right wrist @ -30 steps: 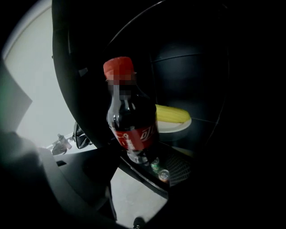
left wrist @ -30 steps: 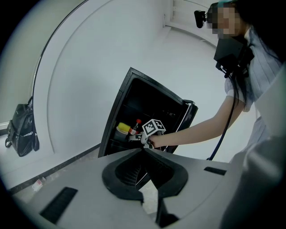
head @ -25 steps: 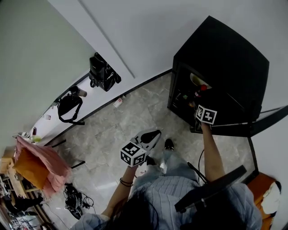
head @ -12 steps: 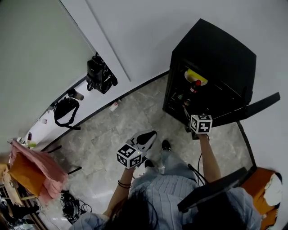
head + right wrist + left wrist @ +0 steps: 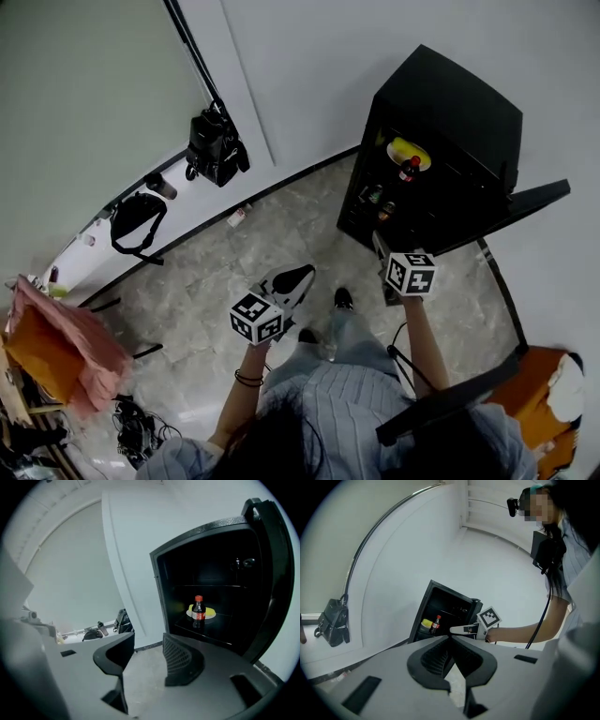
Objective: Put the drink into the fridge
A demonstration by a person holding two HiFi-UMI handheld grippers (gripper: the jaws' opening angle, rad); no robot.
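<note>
The drink, a dark cola bottle (image 5: 409,169) (image 5: 198,608) (image 5: 435,624) with a red cap, stands upright on a shelf inside the black fridge (image 5: 450,103) beside a yellow dish (image 5: 209,612). The fridge door (image 5: 530,199) hangs open to the right. My right gripper (image 5: 379,247) (image 5: 147,644) is in front of the fridge, well short of the bottle. Its jaws are closing with nothing between them. My left gripper (image 5: 292,278) (image 5: 450,638) hovers over the floor to the left, shut and empty.
Small cans sit on a lower fridge shelf (image 5: 375,199). A black bag (image 5: 214,145) hangs by the wall, and another bag (image 5: 136,220) lies farther left. A pink-draped chair (image 5: 56,342) stands at the left. A black chair back (image 5: 450,398) and an orange seat (image 5: 553,394) are at the lower right.
My right gripper has drawn back out of the fridge toward me, and the bottle has stayed on the shelf. The left gripper has barely moved.
</note>
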